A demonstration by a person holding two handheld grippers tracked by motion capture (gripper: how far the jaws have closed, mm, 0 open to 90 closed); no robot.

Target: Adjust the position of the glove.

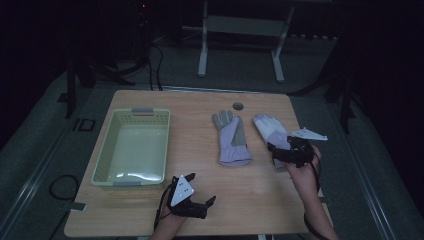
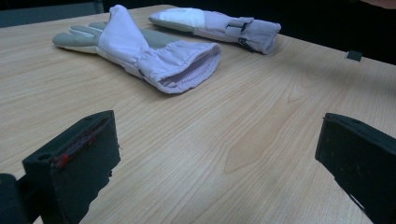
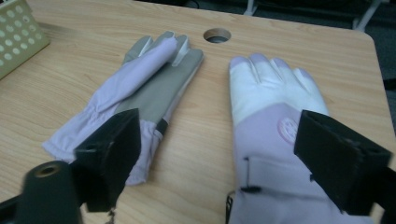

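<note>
Right gripper view: wide right claw (image 3: 212,161) hovers over soft lilac-white fabric glove (image 3: 271,121) on woodgrain table (image 3: 93,42).

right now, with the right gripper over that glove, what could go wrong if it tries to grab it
1. The right gripper has its fingers open over the cuff of the right glove, which lies flat; they could pinch just the top layer, or slide off.
2. The left glove lies close beside it, so a wide approach might snag or drag it.
3. The basket sits across the table, so a loosely held glove could drop on the way there.
</note>
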